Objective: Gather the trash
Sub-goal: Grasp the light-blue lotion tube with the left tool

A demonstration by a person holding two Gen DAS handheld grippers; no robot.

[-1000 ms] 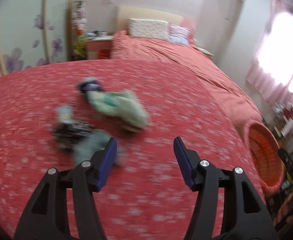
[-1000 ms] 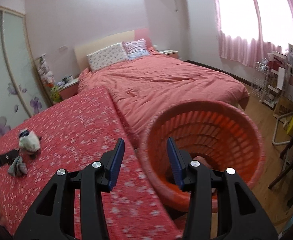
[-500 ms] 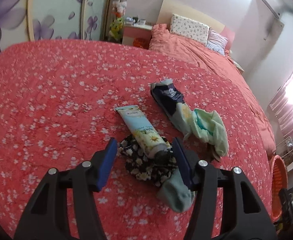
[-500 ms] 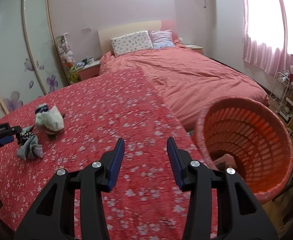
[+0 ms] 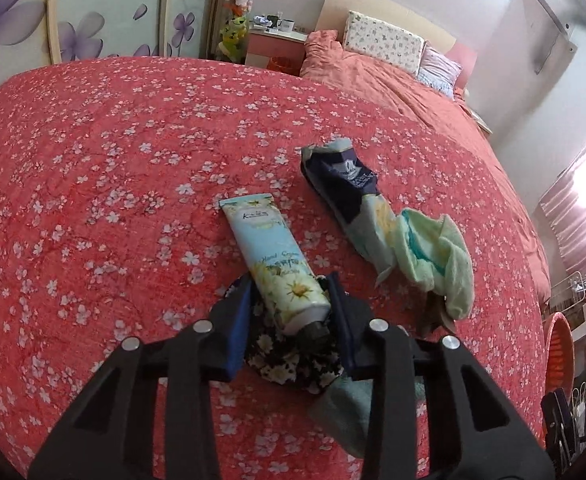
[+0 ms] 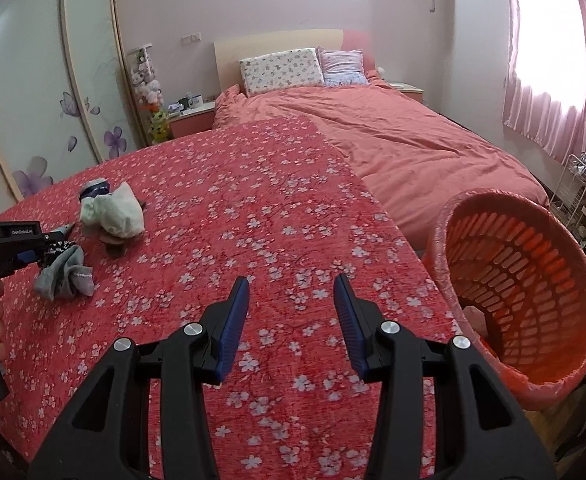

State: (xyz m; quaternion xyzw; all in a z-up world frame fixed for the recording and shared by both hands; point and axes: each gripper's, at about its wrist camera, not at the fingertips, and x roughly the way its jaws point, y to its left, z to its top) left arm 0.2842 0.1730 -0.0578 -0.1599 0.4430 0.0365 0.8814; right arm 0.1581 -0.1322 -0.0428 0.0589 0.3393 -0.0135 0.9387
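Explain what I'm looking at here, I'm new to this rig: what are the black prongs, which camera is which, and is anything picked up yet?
Each picture comes from a fisheye camera mounted on a hand-held gripper, looking forward along its two black arms with blue pads.

In the left view, the left gripper is over a red flowered bedspread. Its jaws are closing around the cap end of a pale blue hand cream tube, which lies on a black flowered sock. The tube is between the jaws but does not look clamped yet. Nearby lie a crumpled navy wrapper and a pale green cloth.

In the right view, the right gripper is open and empty. An orange slotted plastic basket stands at the bed's edge to its right.
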